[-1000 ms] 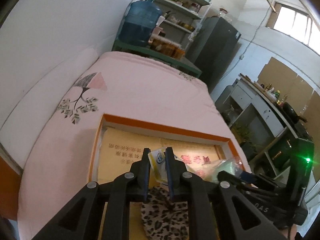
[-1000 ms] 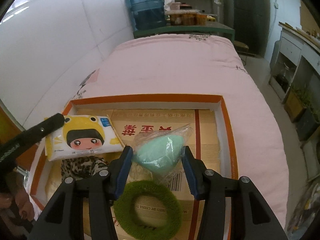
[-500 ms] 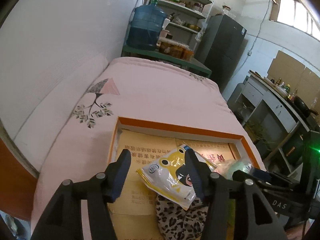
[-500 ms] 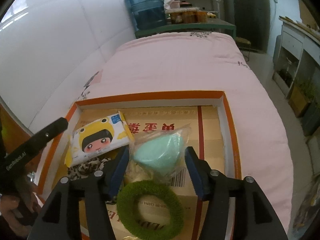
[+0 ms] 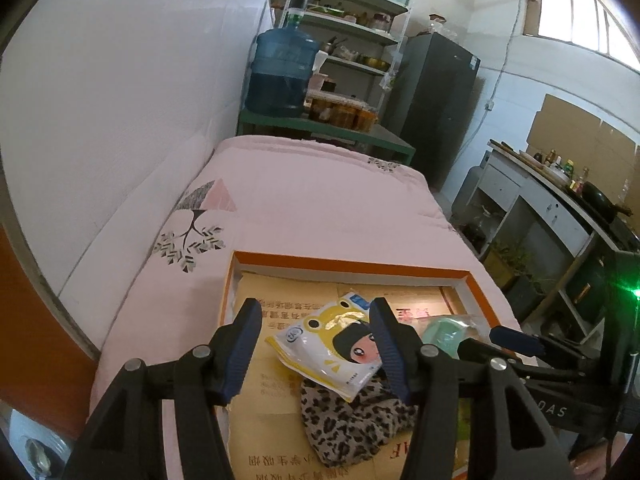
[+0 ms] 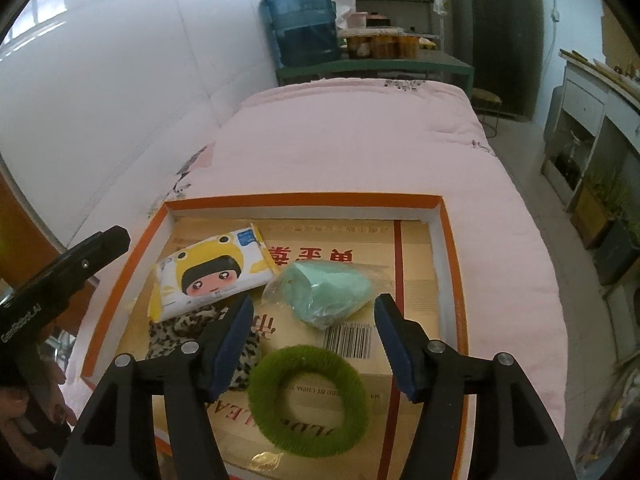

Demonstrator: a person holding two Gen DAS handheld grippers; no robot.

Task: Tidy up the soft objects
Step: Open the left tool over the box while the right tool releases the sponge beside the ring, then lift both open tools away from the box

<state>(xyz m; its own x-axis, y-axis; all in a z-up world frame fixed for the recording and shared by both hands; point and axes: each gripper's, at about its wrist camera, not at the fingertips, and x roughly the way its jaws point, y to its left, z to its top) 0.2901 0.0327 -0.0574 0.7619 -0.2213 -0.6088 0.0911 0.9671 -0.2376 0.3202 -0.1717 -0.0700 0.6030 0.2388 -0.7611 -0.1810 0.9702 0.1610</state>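
Observation:
An orange-rimmed cardboard tray (image 6: 304, 201) (image 5: 348, 263) lies on the pink bed. In it a yellow cartoon tissue pack (image 6: 212, 274) (image 5: 332, 344) rests partly on a leopard-print cloth (image 6: 188, 328) (image 5: 352, 420). A bagged mint-green sponge (image 6: 328, 292) (image 5: 444, 330) lies to its right, and a fuzzy green ring (image 6: 308, 394) in front. My left gripper (image 5: 316, 348) is open, above the tissue pack. My right gripper (image 6: 314, 344) is open, above the sponge and ring.
The pink quilt (image 6: 352, 136) stretches beyond the tray to a green table with a blue water jug (image 6: 304, 24) and shelves. A white wall (image 5: 120, 100) runs along the left. Cabinets and plants (image 6: 600, 200) stand on the right.
My left gripper opened and let go of the tissue pack, which now lies in the tray on the leopard cloth. My right gripper opened wider and pulled back from the sponge.

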